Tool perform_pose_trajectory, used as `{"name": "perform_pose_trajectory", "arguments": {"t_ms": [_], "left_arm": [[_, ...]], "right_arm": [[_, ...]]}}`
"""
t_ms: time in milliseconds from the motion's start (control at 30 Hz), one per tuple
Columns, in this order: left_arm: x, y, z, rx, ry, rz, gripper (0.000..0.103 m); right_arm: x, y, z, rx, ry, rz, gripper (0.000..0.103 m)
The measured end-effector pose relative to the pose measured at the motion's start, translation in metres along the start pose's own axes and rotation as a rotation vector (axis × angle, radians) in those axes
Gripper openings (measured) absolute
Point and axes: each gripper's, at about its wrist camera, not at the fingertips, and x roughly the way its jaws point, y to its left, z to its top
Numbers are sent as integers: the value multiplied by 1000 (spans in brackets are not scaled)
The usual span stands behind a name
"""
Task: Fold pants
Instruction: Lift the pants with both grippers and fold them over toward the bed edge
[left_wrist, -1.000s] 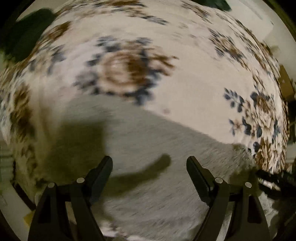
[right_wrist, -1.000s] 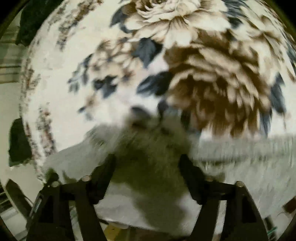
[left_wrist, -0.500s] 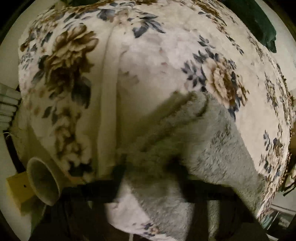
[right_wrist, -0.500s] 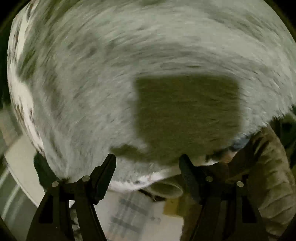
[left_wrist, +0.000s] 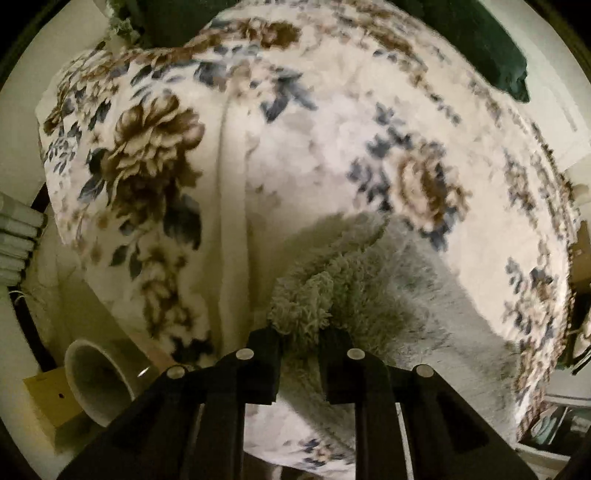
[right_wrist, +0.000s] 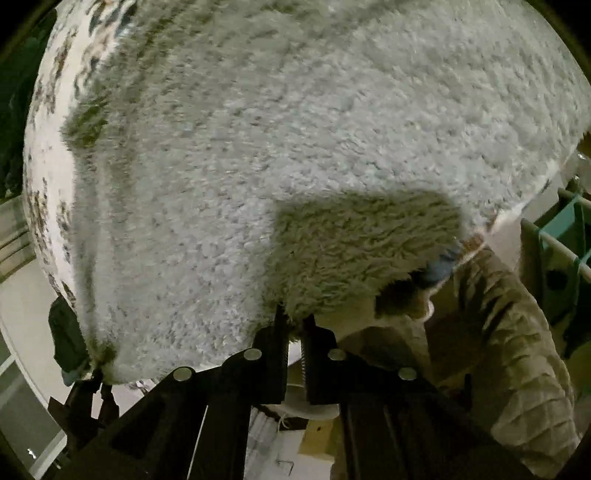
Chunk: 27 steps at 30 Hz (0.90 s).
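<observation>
Left wrist: my left gripper (left_wrist: 300, 338) is clamped on a bunched tuft of the grey fleece pants (left_wrist: 388, 295), jaws nearly together with pile squeezed between. The pants lie on the floral blanket (left_wrist: 303, 140), running from my fingers toward the near right; one edge curls up just beyond the grip.

Right wrist: my right gripper (right_wrist: 294, 325) is pinched onto the near edge of the same pants (right_wrist: 295, 129), which fill almost the whole view. Fabric looks lifted off the blanket at this edge, can't confirm how far.

Step, my read: both corners are gripped, fold carry about to start. Next move calls for raising both grips together, keeping the edge taut between them, then laying it over the far part of the garment.

Room: blanket is open far and left. Near left, a pale cup (left_wrist: 98, 384) sits off the blanket edge, close to my left gripper; avoid sweeping that way. Near right, the person's quilted sleeve (right_wrist: 509, 332) crowds the right gripper.
</observation>
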Motion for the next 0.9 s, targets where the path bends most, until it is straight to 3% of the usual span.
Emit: {"name": "perform_pose_trajectory", "arguments": {"t_ms": [100,233,267,300,333,367,400,533,667,767,900], "left_arm": [[16,7,-9,2,47,39,15],[22,4,-21,14,90,70,26],[18,-2,-25,34,86,79,32],[14,-10,-28,65,78,96,37],[10,-23,-32,119,66,121,58],[7,-36,-36,177,57,136,87],[4,-53,-42,243,50,137,93],[-6,-140,-77,481,37,124,94],[-12,-242,-138,673,28,22,94],[-9,-310,-187,758,62,-75,94],[2,-389,-252,894,61,-131,94]], "right_arm": [[15,-6,1,2,-3,-23,6],[29,-10,4,2,39,7,11],[28,-9,5,-12,45,23,23],[23,-10,6,-31,43,42,50],[13,-14,7,-55,22,62,66],[7,-16,7,-68,1,69,86],[-3,-18,8,-83,-29,77,87],[-53,-63,24,-6,-145,139,87],[-123,-130,48,125,-325,145,87],[-184,-176,79,209,-465,142,87],[-255,-229,138,297,-583,172,87]]}}
